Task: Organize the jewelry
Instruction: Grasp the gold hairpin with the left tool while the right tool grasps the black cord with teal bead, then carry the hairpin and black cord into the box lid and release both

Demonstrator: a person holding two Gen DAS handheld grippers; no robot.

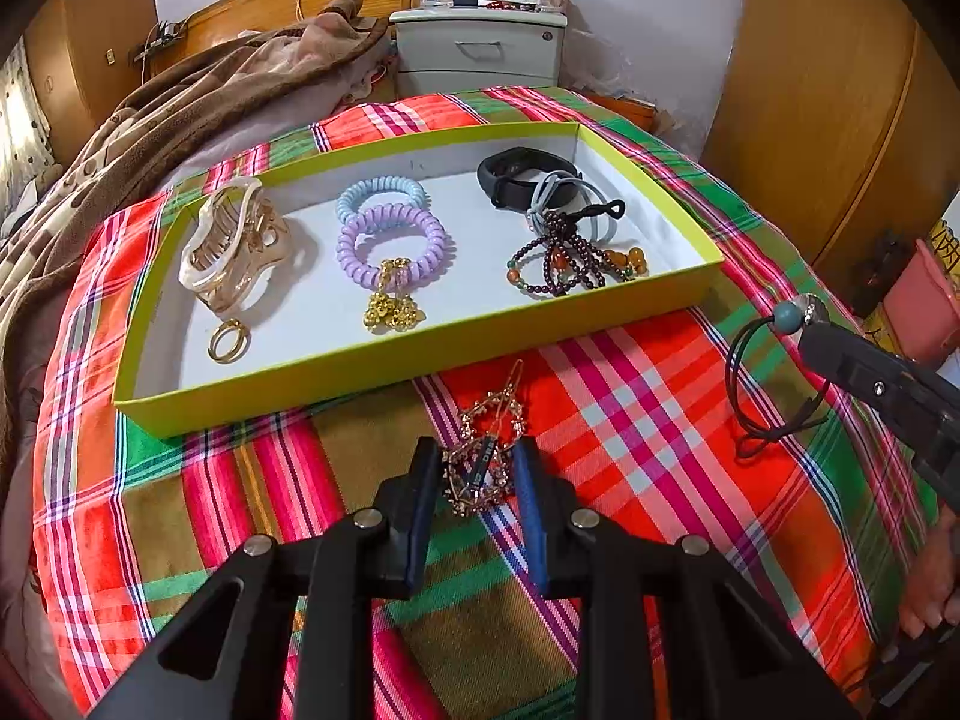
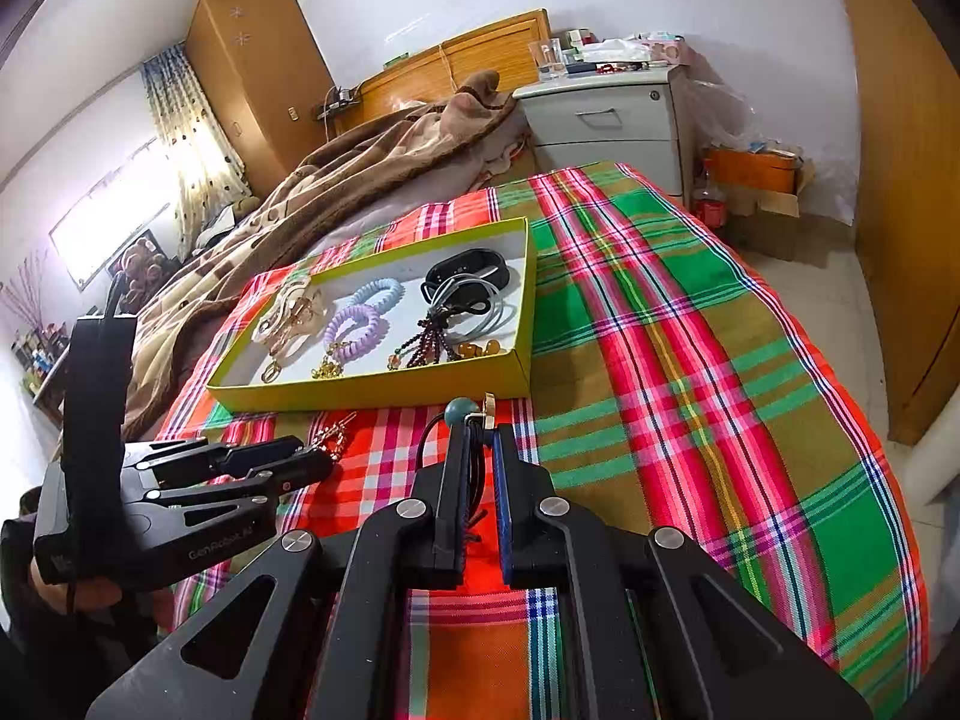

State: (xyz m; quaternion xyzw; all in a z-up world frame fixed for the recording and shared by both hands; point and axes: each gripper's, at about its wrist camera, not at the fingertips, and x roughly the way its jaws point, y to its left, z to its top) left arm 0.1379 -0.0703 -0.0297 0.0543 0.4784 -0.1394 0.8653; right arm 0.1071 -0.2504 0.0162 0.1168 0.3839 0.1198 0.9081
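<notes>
**Both tongs at work in front of the yellow-green tray**

The left gripper (image 1: 474, 468) stands fairly wide, its blue pads (image 1: 531, 498) flanking a gold chain hair clip (image 1: 480, 456) that lies on the plaid bedspread (image 1: 630, 420) just in front of the tray (image 1: 420, 354). Neither pad clearly presses the clip; from the left wrist view it sits between the fingertips, with its long gold pin reaching toward the tray's near wall. The right gripper (image 2: 480, 438) is closed narrow on a black cord hair tie (image 1: 768, 384), which has a teal bead (image 2: 461, 409) poking out above its fingertips. The loop of cord hangs free, to the right of the tray's near right corner.

The step in hand looks like picking up the clip. To do it well, I judge the left fingers should close on the tangled body of the clip rather than the thin pin, low enough to catch metal but not to bunch the cloth — loose chain could slip out of a shallow pinch. Then lift clear over the tray's near wall.

Inside the tray, the left end holds a cream claw clip (image 1: 231, 246) and a gold ring (image 1: 228, 341); the middle holds lilac and blue coil ties (image 1: 390, 228) with a gold charm; the right end holds a black fitness band (image 1: 522, 177) and beaded strands (image 1: 570, 264). The tie probably belongs near the coils
</notes>
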